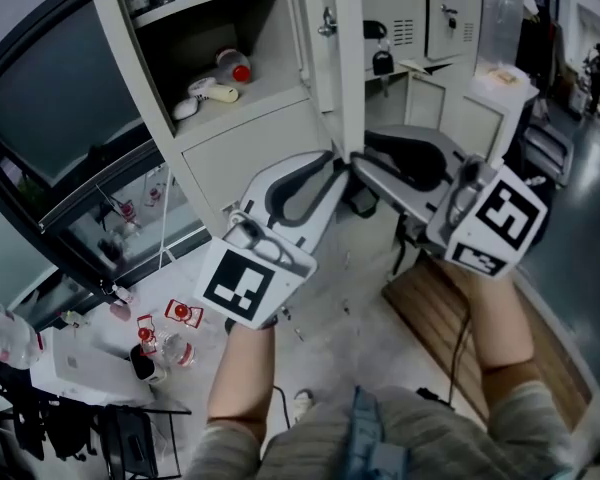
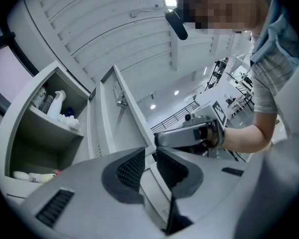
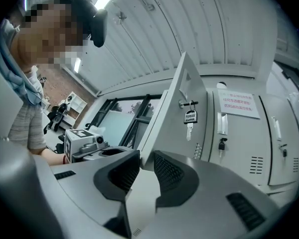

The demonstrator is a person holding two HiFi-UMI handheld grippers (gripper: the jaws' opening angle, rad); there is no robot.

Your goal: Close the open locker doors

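Two hand-held grippers meet at the free edge of an open locker door (image 1: 345, 58), which stands out edge-on from a bank of pale metal lockers (image 1: 450, 13). The left gripper (image 1: 330, 168) and the right gripper (image 1: 365, 160) come in from opposite sides, tips almost touching. In the left gripper view its fingers (image 2: 129, 168) are drawn narrow, with the door's lower edge in the slim gap between them. In the right gripper view the right fingers (image 3: 169, 171) pinch the same panel likewise. A tagged key (image 3: 190, 118) hangs from the door's latch. The open compartment's shelf (image 1: 270, 93) carries a red-capped bottle (image 1: 235, 66).
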